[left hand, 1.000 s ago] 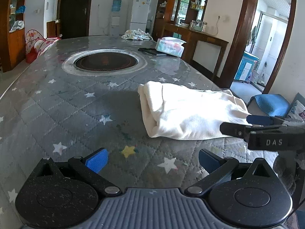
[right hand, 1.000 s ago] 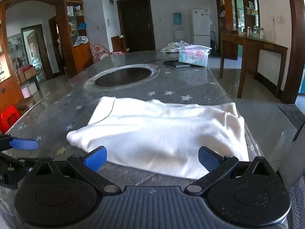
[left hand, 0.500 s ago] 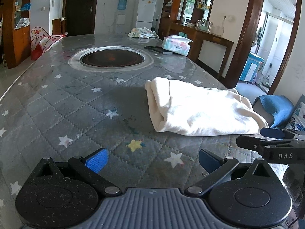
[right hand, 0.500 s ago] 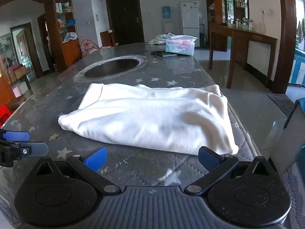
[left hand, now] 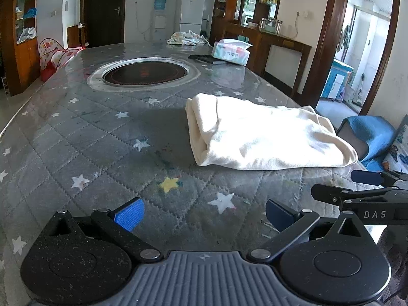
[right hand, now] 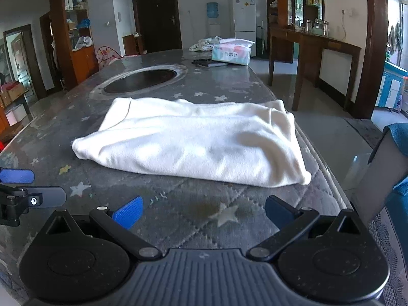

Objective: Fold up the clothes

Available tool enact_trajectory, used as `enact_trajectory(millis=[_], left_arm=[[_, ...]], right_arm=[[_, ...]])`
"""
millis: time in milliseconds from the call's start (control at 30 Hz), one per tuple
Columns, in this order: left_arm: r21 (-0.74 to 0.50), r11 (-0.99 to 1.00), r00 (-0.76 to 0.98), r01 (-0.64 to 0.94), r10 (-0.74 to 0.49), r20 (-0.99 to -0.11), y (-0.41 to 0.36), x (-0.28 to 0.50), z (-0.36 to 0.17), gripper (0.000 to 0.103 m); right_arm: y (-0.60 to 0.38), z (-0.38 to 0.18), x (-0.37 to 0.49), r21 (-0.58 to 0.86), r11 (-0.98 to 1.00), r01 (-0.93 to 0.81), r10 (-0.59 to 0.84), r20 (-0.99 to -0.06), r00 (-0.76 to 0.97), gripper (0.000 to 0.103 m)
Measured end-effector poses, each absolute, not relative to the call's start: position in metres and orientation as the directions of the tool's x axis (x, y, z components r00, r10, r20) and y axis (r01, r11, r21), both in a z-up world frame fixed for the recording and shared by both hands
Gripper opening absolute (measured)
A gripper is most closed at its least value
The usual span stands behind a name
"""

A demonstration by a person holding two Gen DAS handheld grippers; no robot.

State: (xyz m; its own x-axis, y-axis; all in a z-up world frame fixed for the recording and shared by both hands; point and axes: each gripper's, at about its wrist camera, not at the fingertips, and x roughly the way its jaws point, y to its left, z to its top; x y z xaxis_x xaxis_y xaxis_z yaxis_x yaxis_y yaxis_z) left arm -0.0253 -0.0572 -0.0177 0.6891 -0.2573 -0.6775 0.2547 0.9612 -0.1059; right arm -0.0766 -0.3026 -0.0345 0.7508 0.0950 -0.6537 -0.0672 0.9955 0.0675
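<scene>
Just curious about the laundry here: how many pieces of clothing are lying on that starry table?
2: a folded white garment near the grippers, and a crumpled pale cloth at the far end behind the tissue box. Others may be hidden.

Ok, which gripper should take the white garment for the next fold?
Probably right: the right gripper squarely faces the white garment's long near edge. The left gripper sits off its folded end; both are open, empty.

I see the cream-white garment (right hand: pixel 193 142) lying folded into a long, soft rectangle on the star-patterned quilted table cover (right hand: pixel 178 204), near its right edge. Its thick rolled fold (left hand: pixel 201 137) faces left; the surface is gently wrinkled and sunlit, with layered edges showing at the right end.
</scene>
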Motion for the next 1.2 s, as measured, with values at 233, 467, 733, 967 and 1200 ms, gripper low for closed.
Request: enact_trajectory(millis=[233, 467, 733, 967, 1200], left_arm=[[-0.110, 0.961, 0.678, 0.254, -0.258, -0.688, -0.060, -0.025, -0.021, 0.103], [-0.112, 0.958, 0.660, 0.262, -0.263, -0.704, -0.065, -0.024, -0.026, 0.103], [-0.102, 0.958, 0.650, 0.266, -0.257, -0.715, -0.071, -0.024, -0.029, 0.103], [-0.083, 0.961, 0.650, 0.266, -0.242, -0.720, -0.074, -0.024, -0.030, 0.103], [-0.056, 0.963, 0.653, 0.263, -0.220, -0.724, -0.078, -0.025, -0.032, 0.103]], right_arm=[[-0.296, -0.041, -0.078, 0.028, 0.997, -0.067, 0.068, -0.668, 0.741, 0.103], [-0.294, -0.044, -0.080, 0.011, 0.998, -0.067, 0.058, -0.659, 0.750, 0.103], [-0.294, -0.045, -0.078, 0.007, 0.997, -0.071, 0.058, -0.660, 0.749, 0.103], [-0.293, -0.045, -0.077, 0.005, 0.998, -0.070, 0.056, -0.665, 0.744, 0.103], [-0.294, -0.045, -0.077, 0.006, 0.998, -0.070, 0.056, -0.664, 0.746, 0.103]])
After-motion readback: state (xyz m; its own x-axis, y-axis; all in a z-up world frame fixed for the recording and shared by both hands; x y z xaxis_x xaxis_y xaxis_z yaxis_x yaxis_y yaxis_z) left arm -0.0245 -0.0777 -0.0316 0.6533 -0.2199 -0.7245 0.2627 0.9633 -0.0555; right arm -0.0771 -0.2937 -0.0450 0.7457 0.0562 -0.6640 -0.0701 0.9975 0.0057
